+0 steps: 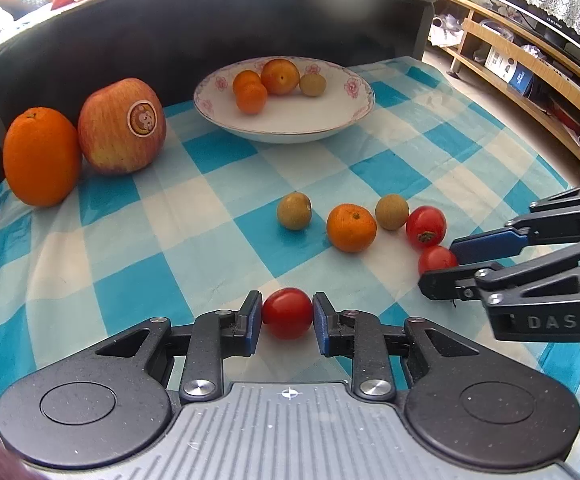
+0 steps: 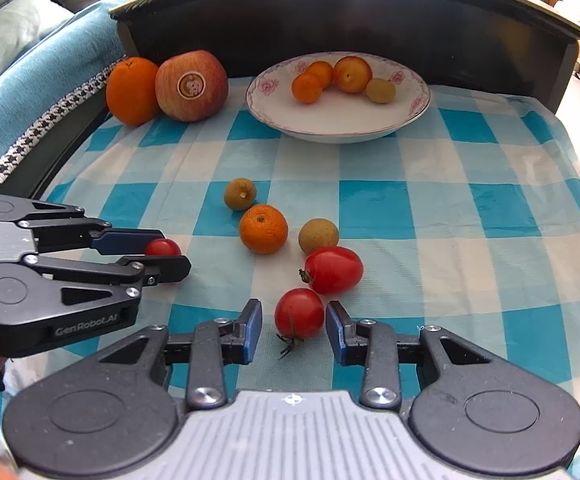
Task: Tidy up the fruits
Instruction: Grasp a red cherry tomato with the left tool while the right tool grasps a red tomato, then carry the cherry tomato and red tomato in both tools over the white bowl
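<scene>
My left gripper is shut on a small red cherry tomato, both blue pads pressing its sides just above the checked cloth. From the right wrist view, that left gripper holds the same tomato. My right gripper is open, its fingers either side of a second round tomato with gaps on both sides. The right gripper also shows at the left wrist view's right edge. A white flowered bowl at the back holds several small fruits.
Loose on the blue-and-white cloth lie an oval tomato, a mandarin and two longans. A large orange and a stickered apple stand back left against a dark raised board. Shelving stands off to the right.
</scene>
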A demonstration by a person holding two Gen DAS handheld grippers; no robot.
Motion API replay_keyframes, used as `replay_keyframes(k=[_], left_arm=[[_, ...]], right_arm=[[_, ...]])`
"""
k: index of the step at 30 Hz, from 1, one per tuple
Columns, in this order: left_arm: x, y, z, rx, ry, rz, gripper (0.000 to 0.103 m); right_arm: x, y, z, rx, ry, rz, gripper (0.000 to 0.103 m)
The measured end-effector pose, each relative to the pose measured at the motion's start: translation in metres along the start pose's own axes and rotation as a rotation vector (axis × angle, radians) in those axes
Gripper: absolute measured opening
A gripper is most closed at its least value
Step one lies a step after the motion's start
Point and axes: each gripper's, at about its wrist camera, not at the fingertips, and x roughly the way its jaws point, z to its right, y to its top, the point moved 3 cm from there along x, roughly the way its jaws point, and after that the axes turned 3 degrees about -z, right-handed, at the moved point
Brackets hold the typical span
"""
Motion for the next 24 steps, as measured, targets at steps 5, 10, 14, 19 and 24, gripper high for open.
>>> replay_keyframes(k=[5,10,14,19,24], left_arm=[[0.003,-0.003,0.001,0.012,0.003,-0.007,0.039],[0.003,-0.004,0.004,0.028,0.009,-0.003,0.047],[0.005,-0.004,0.006,0.037,0.016,-0.005,0.051],[0.005,-0.002,0.009,0.048,0.019,-0.005,0.047],[0.004,-0.001,0.013,0.049,0.004,-0.013,0.035]], right_arm=[[0.007,-0.002,0.000,-0.015,-0.008,-0.008,0.038],[0.006,-0.003,0.002,-0.019,-0.006,-0.005,0.038],[0.005,-0.004,0.000,-0.029,-0.017,-0.007,0.038],[0.006,-0.005,-0.004,-0.043,-0.025,-0.011,0.035],[0.003,-0.006,-0.002,-0.041,-0.028,-0.009,0.031]])
